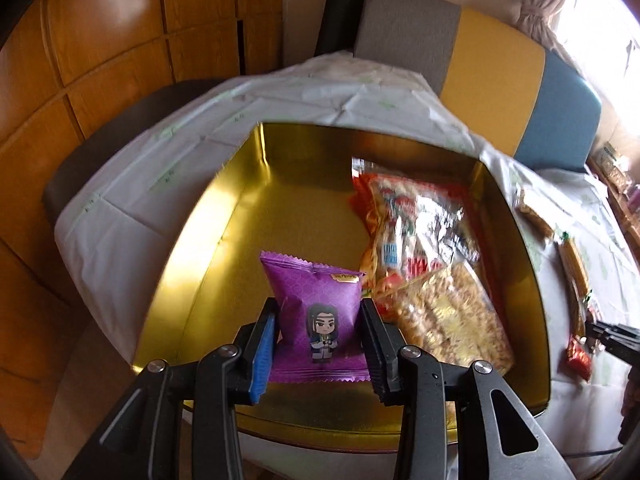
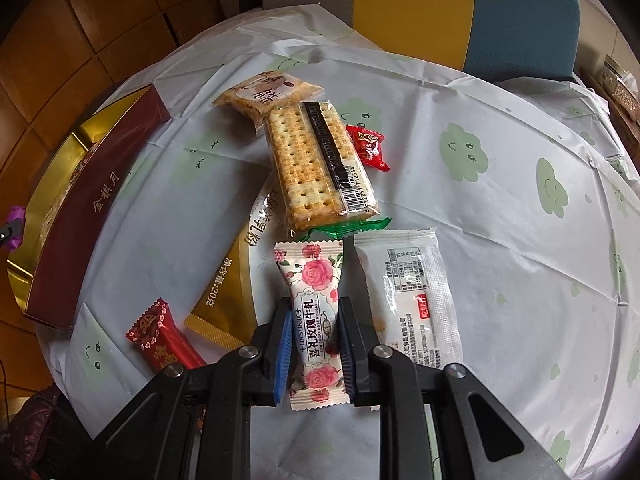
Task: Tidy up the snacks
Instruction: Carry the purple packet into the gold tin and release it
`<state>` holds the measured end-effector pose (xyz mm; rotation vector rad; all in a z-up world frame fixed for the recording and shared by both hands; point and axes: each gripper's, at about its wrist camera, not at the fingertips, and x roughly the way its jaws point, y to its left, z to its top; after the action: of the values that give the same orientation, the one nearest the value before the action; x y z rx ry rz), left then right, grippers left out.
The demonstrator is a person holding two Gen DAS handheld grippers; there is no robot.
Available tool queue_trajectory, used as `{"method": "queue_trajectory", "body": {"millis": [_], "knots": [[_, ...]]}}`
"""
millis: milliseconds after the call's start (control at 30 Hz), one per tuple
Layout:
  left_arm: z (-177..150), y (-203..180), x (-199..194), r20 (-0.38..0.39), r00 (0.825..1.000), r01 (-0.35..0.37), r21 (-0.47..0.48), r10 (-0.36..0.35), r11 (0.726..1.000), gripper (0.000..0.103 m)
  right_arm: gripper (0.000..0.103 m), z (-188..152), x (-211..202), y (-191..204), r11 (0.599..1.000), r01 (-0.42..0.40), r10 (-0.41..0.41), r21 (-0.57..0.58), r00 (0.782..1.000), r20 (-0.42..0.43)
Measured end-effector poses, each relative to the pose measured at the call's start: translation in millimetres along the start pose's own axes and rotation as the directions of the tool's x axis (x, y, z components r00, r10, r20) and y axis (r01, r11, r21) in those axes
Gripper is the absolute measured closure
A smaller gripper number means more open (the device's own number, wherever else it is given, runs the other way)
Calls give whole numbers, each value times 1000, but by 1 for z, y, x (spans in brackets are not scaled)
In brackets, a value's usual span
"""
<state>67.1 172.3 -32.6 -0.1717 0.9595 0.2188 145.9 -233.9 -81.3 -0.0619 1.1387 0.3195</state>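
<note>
over the gold tin (image 1: pixel 224 216), the left tool (image 1: pixel 320 344) holds a puffy purple snack pouch (image 1: pixel 316 312) by its sides: light, soft, crushable. on the tabletop (image 2: pixel 500 208), the right tool (image 2: pixel 314 354) pinches a slim rose nougat packet (image 2: pixel 316 320) mid-body; its wrapper looks slippery.

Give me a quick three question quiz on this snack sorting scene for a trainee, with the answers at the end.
1. True or false: the purple packet sits between the left tongs above the gold tin.
2. Which snack are the right tongs shut on? A) cracker pack B) rose nougat C) white sachet
3. Fill in: the cracker pack lies on the ____, outside the tin.

Key: 1 true. 2 B. 3 tablecloth.
</note>
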Motion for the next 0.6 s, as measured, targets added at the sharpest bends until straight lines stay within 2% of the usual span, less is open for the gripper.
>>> {"method": "queue_trajectory", "body": {"millis": [100, 267, 600], "knots": [[-6, -4, 10, -41, 999, 14, 1, -13, 1000, 60, 82, 0, 0, 0, 1000, 2, -2, -1, 1000, 2], [-14, -13, 14, -49, 998, -36, 23, 37, 999, 59, 82, 0, 0, 1, 1000, 11, -11, -13, 1000, 4], [-10, -17, -4, 25, 996, -83, 17, 82, 996, 59, 82, -1, -2, 4, 999, 29, -29, -16, 1000, 7]]}}
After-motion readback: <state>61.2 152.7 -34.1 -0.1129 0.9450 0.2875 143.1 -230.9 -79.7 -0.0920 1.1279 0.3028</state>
